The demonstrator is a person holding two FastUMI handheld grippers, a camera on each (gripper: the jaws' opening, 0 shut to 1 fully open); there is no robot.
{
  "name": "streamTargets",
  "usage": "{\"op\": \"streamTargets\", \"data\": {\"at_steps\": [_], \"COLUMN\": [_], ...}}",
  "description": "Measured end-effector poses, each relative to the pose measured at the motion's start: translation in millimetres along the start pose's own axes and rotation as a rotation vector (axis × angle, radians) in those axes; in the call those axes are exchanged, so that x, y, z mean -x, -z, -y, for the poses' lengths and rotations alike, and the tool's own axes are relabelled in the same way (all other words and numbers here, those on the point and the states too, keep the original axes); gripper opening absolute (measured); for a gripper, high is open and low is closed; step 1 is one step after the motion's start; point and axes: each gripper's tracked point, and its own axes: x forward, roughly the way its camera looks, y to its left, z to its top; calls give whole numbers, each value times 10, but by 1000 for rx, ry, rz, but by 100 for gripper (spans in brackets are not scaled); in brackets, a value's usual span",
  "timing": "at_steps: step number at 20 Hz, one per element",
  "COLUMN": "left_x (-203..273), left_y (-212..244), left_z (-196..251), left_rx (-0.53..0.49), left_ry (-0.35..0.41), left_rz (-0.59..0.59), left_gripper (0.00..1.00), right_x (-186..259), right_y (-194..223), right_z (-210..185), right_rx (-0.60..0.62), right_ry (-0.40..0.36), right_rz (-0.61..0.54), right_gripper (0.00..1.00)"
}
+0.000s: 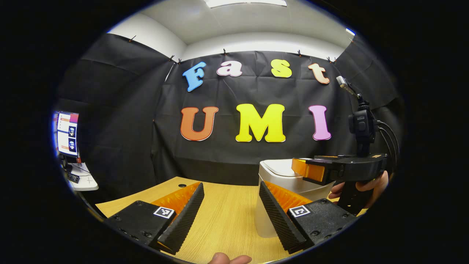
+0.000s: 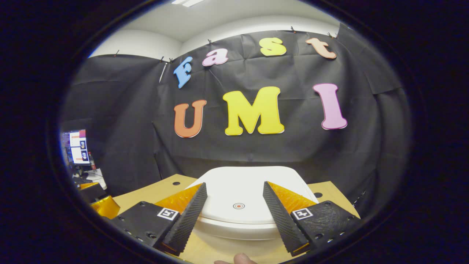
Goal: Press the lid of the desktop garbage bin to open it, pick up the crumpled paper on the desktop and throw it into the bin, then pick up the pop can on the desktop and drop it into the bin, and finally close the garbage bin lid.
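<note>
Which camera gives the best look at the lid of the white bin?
The right gripper view: the white plastic bin's lid lies shut, centred between open jaws. The left gripper view shows its edge, partly behind the right gripper.

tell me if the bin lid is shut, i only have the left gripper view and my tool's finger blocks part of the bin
Observer: The right gripper view faces the top of the bin lid. It lies flat and shut.
Operator: is the right tool open over it
Observer: Yes. The right tool is open, with its two fingers spread wide in front of the lid.
Operator: anything on the lid to aim at
Observer: A small round mark sits in the middle of the lid, and it shows between the two fingers.
</note>
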Motion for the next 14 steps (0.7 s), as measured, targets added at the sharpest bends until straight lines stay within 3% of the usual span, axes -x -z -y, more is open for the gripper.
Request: {"op": "streamTargets", "data": {"at_steps": [5,14], "left_x": [8,22], "left_y": [6,-15], "left_z": [-43,-32], "left_rx": [-3,3], "left_ry": [-14,-20], "left_rz": [-2,2], "left_gripper": [98,98], "right_x": [8,45], "right_y": [35,26], "right_z": [4,-10], "right_rx": [59,24], "right_ry": [33,44], "right_rz": [27,89], "right_gripper": [97,98]}}
